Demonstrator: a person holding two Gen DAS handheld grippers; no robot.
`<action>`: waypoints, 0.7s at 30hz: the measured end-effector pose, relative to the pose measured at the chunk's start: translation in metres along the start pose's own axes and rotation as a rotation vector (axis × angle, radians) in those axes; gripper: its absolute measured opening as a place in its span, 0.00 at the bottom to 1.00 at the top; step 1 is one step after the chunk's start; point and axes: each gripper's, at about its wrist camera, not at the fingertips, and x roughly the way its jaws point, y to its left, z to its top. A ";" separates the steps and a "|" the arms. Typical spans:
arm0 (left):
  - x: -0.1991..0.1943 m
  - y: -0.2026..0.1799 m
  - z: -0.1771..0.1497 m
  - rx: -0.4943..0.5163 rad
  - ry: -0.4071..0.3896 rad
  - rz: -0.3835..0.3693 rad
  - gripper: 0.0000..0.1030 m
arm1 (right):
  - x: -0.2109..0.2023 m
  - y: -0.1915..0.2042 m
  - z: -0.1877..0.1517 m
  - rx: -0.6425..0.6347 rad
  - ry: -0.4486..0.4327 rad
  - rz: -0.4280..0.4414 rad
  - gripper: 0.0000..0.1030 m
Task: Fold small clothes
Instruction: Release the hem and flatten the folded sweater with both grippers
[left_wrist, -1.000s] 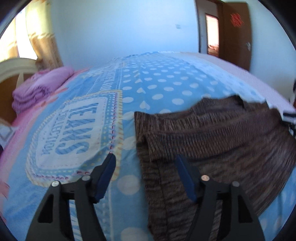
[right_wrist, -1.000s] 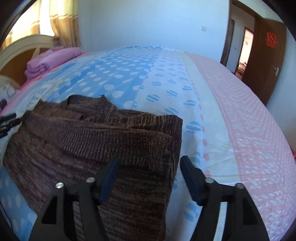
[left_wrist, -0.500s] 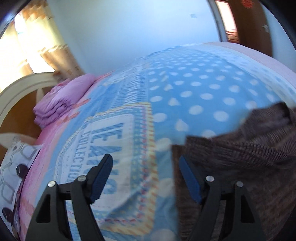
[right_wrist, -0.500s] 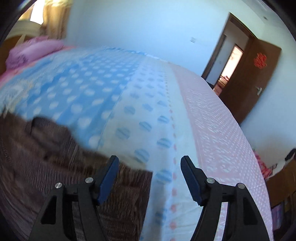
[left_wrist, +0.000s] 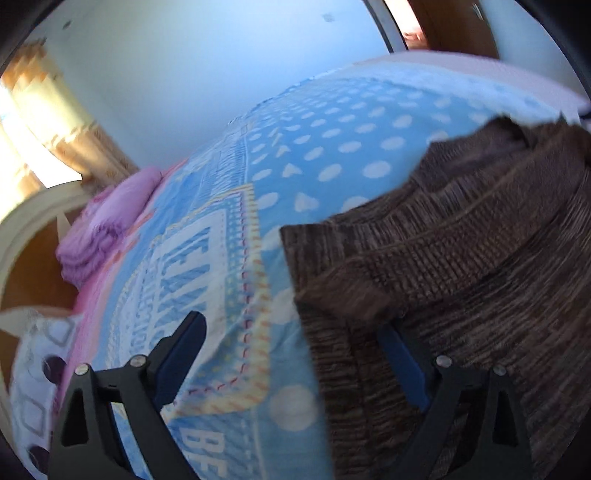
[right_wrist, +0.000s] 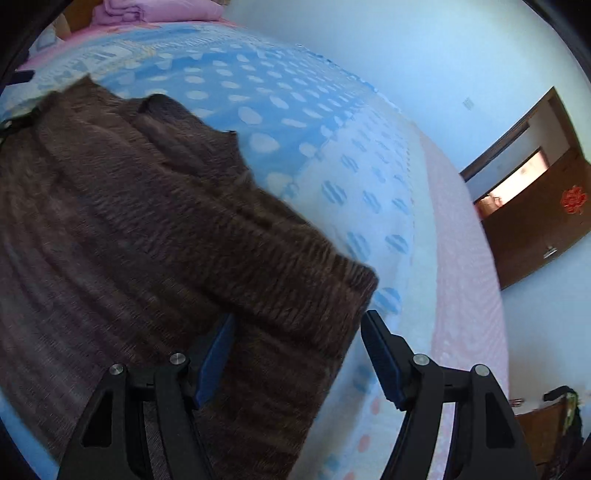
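Observation:
A brown knitted sweater (left_wrist: 461, 266) lies on the bed, partly folded with a sleeve laid across it. In the left wrist view it fills the right half. My left gripper (left_wrist: 291, 332) is open, its jaws straddling the sweater's left edge, with the right finger over the knit. In the right wrist view the sweater (right_wrist: 147, 221) fills the left half. My right gripper (right_wrist: 299, 325) is open, its jaws straddling the folded right corner of the sweater. Neither gripper holds cloth.
The bed has a blue dotted cover (left_wrist: 332, 147) with a printed panel and a pink band (right_wrist: 465, 258) on the right. Folded purple bedding (left_wrist: 107, 225) lies by the headboard. A brown door (right_wrist: 535, 229) stands open at the right.
Both grippers have come back down to the sweater's side edges and tilted. Half a second ago they were raised and pointing over the bed. Both stayed open.

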 end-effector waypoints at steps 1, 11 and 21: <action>0.005 -0.004 0.006 0.014 -0.005 0.027 0.95 | 0.005 -0.006 0.006 0.018 0.007 -0.007 0.68; 0.033 0.049 0.050 -0.167 0.036 0.138 0.95 | -0.017 -0.079 0.048 0.283 -0.117 -0.147 0.70; -0.050 0.059 -0.045 -0.275 0.002 -0.100 0.95 | -0.051 -0.084 -0.071 0.541 -0.110 0.219 0.70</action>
